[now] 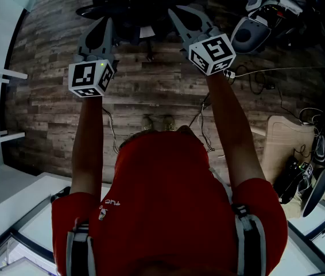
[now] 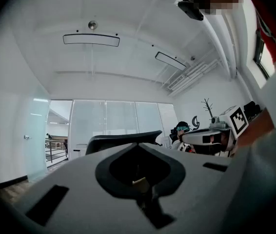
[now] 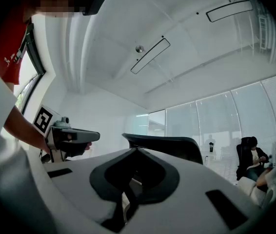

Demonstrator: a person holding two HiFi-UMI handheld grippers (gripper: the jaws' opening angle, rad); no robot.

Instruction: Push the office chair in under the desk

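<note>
The person's red shirt (image 1: 168, 200) fills the near part of the head view, both bare arms stretched forward over the wooden floor (image 1: 151, 96). Ahead stands the dark office chair (image 1: 134, 7); its curved top edge (image 2: 123, 140) shows just beyond both sets of tips. The left gripper (image 1: 106, 23) and right gripper (image 1: 174, 9) each have their jaws closed together, holding nothing, tips pointing at the chair. Contact cannot be told.
</note>
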